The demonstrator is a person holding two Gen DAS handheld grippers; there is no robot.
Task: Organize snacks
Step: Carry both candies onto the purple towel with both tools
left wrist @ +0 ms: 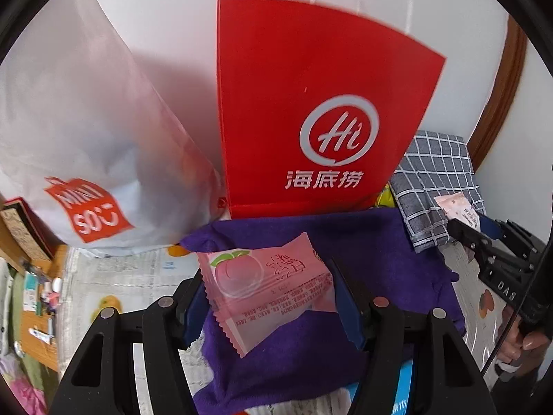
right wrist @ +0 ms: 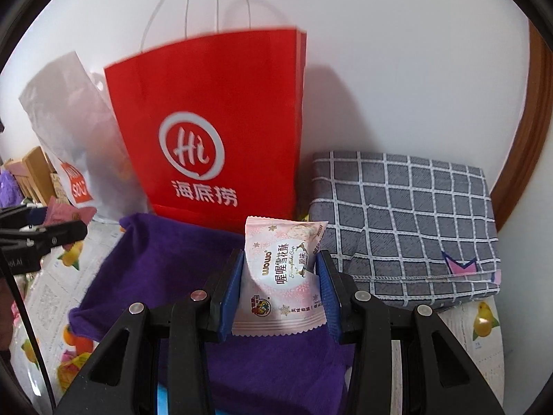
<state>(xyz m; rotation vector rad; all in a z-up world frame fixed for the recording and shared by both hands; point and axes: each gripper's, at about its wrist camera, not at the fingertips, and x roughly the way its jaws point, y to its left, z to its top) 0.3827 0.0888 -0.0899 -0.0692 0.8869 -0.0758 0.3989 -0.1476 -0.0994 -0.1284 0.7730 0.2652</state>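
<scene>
Two grippers each clamp one snack in front of the red paper bag [right wrist: 214, 131]. Left gripper [left wrist: 273, 297]: jaws partly closed on a pink peach-print packet [left wrist: 266, 287]. Right gripper [right wrist: 280, 290]: jaws narrowly set, pressing a pale pink snowflake-crisp packet [right wrist: 283, 276]. Both packets hang above a purple cloth [right wrist: 155, 256] lying at the bag's base. A white Miniso bag [left wrist: 86, 145] stands left of the red bag; a folded grey checked cloth [right wrist: 408, 228] lies to its right.
</scene>
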